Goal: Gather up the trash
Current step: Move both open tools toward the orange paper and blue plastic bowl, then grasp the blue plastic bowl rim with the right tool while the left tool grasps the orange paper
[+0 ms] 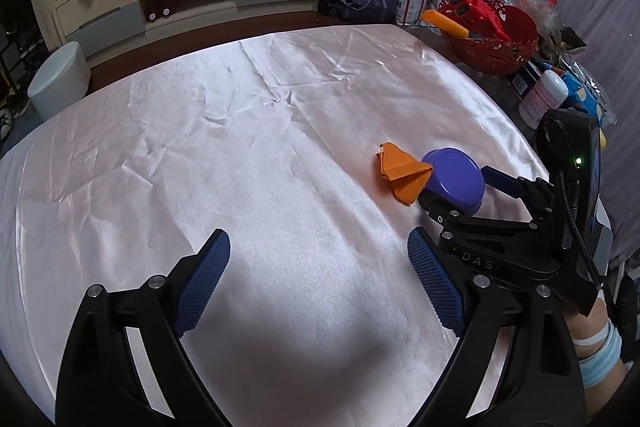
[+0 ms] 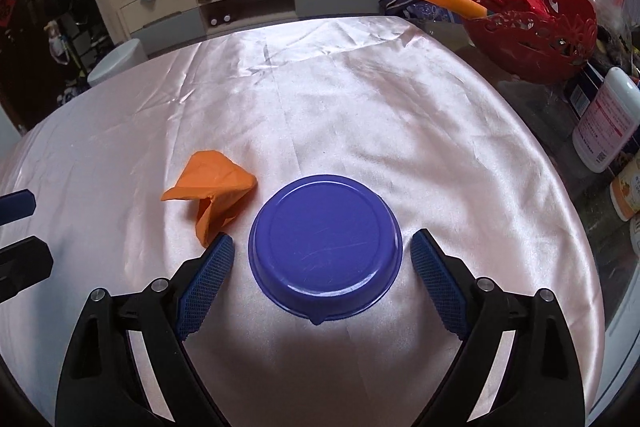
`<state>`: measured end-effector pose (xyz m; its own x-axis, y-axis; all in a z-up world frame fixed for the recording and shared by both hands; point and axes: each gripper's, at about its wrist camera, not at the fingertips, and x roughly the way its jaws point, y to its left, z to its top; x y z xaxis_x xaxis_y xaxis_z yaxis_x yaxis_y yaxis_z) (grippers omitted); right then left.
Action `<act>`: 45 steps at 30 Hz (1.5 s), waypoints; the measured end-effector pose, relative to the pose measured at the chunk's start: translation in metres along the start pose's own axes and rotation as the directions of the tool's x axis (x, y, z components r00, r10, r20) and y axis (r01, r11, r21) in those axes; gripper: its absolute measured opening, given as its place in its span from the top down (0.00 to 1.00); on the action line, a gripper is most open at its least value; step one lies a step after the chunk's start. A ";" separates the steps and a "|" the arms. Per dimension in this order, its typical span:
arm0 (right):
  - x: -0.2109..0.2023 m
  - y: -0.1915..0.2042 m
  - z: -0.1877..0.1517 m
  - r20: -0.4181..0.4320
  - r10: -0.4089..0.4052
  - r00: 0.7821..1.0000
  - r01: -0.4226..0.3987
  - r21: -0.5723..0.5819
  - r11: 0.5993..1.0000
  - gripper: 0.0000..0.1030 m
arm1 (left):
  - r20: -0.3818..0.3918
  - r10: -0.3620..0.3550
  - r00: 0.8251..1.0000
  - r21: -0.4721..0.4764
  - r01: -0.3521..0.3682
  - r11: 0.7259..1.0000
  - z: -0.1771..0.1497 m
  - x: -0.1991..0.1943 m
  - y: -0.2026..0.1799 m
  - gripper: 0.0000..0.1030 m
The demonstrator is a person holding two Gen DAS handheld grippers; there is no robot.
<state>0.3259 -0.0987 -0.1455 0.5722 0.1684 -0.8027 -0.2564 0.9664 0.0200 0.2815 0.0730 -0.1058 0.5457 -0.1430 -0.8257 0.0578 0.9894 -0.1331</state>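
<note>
The right gripper [image 2: 322, 259] hangs over the table with its jaws spread wide, and the upturned purple bowl [image 2: 325, 241] lies directly between and just ahead of its blue pads [image 2: 208, 279], neither of which touches the bowl's wall. Just off the left pad, ahead and to the left, lies the crumpled orange paper [image 2: 214, 193], the one piece of trash on show; it sits close beside the bowl's rim, whether touching it or not I cannot tell. The left gripper [image 1: 318, 279] is also spread, with nothing between its pads [image 1: 202, 283] but the pink satin tablecloth [image 1: 240, 147]; the paper [image 1: 402, 173] and bowl [image 1: 454, 181] are ahead and to its right, near the other tool. Farther out, ahead and right of both, a red basket [image 2: 536, 39] stands at the table's edge. The step in hand looks like the approach: both tools are lined up but nothing is gripped. Next, I judge, the right jaws must close squarely on the bowl's sides so it can be turned upright, while the left swings right to pinch the paper.
</note>
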 end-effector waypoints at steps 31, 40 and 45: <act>-0.062 -0.095 -0.006 0.071 0.111 0.991 -0.122 0.196 0.973 0.25 | -0.053 -0.003 0.999 0.173 0.012 0.985 0.038 0.082 -0.080 0.64; -0.083 -0.076 -0.011 0.079 0.116 0.990 -0.127 0.157 0.979 0.25 | -0.025 -0.027 0.999 0.166 0.031 0.986 0.025 0.039 -0.080 0.64; -0.120 -0.066 -0.026 0.118 0.095 0.988 -0.111 0.133 0.985 0.25 | 0.015 -0.040 0.999 0.162 0.037 0.986 -0.003 -0.012 -0.082 0.64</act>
<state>0.2542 -0.1880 -0.0661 0.6331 0.2817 -0.7210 -0.2122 0.9589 0.1883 0.2677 -0.0066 -0.0871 0.5552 -0.1824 -0.8114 0.2130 0.9743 -0.0733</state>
